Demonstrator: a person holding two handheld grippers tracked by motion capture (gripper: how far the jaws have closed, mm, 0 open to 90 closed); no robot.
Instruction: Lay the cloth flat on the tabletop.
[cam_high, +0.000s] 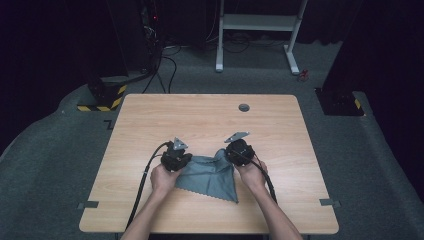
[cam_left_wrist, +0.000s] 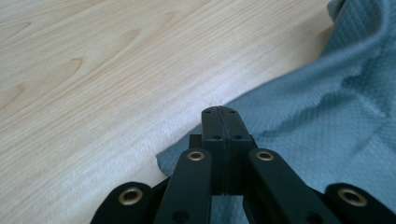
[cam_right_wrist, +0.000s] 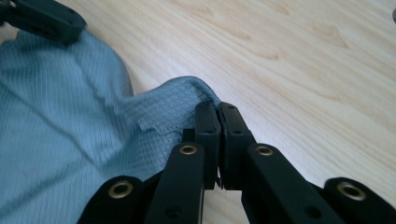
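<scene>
Grey-blue cloth (cam_high: 212, 175) lay rumpled on the wooden table (cam_high: 150, 120) between our hands; our left gripper (cam_left_wrist: 219, 122) was clamped on its near corner, our right gripper (cam_right_wrist: 217, 116) pinched the far corner

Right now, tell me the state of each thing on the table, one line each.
Grey cloth: lying rumpled on the table, far edge lifted at both corners.
Left gripper: shut on a corner of the cloth.
Right gripper: shut on the cloth's other far corner.
Table: bare wood around the cloth.
</scene>
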